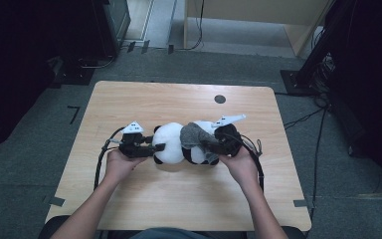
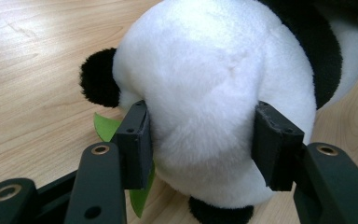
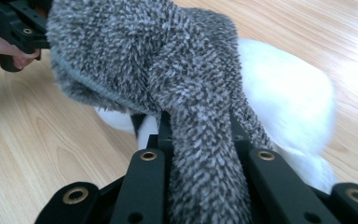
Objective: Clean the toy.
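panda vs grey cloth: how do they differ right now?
The panda is a plump black-and-white plush; the grey cloth is thin, speckled and limp. The panda lies on the table; the cloth is draped over the panda's body. The left gripper squeezes the panda's white end between its pads; the right gripper is shut on a bunched strip of the cloth. Both are soft and fuzzy, and each is held.
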Demonstrator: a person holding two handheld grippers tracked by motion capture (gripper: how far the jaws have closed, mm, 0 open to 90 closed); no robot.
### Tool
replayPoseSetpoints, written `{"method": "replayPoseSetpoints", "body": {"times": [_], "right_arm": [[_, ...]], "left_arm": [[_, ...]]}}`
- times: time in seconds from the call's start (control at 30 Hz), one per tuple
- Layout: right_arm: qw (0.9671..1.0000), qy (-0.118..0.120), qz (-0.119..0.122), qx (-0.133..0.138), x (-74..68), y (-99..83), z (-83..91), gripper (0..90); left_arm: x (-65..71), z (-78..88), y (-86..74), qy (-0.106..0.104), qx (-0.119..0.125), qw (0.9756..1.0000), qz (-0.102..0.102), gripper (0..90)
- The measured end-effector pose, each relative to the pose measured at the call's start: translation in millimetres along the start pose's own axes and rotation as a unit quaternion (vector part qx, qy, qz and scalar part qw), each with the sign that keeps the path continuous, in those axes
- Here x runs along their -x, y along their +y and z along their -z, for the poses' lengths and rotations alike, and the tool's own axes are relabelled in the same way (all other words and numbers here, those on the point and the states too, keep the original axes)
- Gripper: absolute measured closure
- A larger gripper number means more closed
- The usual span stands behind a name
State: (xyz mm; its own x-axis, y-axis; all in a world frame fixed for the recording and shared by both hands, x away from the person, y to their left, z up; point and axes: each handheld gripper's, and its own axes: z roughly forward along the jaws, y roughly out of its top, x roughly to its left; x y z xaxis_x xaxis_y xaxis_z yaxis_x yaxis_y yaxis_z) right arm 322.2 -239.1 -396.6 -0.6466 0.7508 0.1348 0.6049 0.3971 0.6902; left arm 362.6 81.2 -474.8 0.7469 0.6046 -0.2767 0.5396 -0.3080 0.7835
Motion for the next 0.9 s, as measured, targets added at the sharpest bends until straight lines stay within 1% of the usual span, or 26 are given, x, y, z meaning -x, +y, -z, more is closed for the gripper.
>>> {"method": "replayPoseSetpoints", "body": {"times": [0.1,0.23,0.37,0.5,0.6,0.63,0.7,0.77,0.83,0.9], "right_arm": [[0.9999,-0.011,-0.011,0.005,8.3,-5.3,7.9,76.1],[0.9991,-0.027,-0.031,0.01,20.6,-12.8,16.8,76.1],[0.9981,-0.043,-0.042,0.011,31.4,-19.1,22.6,76.1],[0.9957,-0.063,-0.065,0.019,43.0,-23.4,32.1,76.1],[0.9925,-0.082,-0.083,0.037,51.2,-25.6,42.6,76.1],[0.9914,-0.084,-0.089,0.044,53.6,-26.1,45.7,76.1],[0.9898,-0.081,-0.1,0.06,57.4,-26.8,50.0,76.1],[0.9894,-0.073,-0.104,0.071,58.7,-26.0,49.3,76.0],[0.9906,-0.06,-0.099,0.073,57.5,-24.0,43.8,75.9],[0.9925,-0.051,-0.089,0.068,54.3,-21.3,34.1,75.9]], "left_arm": [[-0.1,0.0,-0.1,-0.001,0.0,1.0,0.001,45.9],[-0.6,0.1,-0.4,-0.003,0.002,1.0,0.004,45.9],[-0.4,0.5,-0.5,-0.004,0.001,1.0,0.005,45.8],[-0.9,0.8,-1.1,-0.004,-0.001,1.0,0.004,45.8],[-0.8,1.2,-1.9,-0.005,-0.002,1.0,0.004,45.9],[-1.0,1.4,-2.1,-0.005,-0.002,1.0,0.003,45.9],[-0.8,1.3,-2.3,-0.005,-0.001,1.0,0.003,45.8],[-1.0,1.4,-2.3,-0.005,-0.001,1.0,0.003,45.6],[-0.9,1.3,-2.5,-0.005,0.0,1.0,0.002,45.4],[-0.8,1.4,-2.5,-0.004,0.0,1.0,0.001,45.3]]}}
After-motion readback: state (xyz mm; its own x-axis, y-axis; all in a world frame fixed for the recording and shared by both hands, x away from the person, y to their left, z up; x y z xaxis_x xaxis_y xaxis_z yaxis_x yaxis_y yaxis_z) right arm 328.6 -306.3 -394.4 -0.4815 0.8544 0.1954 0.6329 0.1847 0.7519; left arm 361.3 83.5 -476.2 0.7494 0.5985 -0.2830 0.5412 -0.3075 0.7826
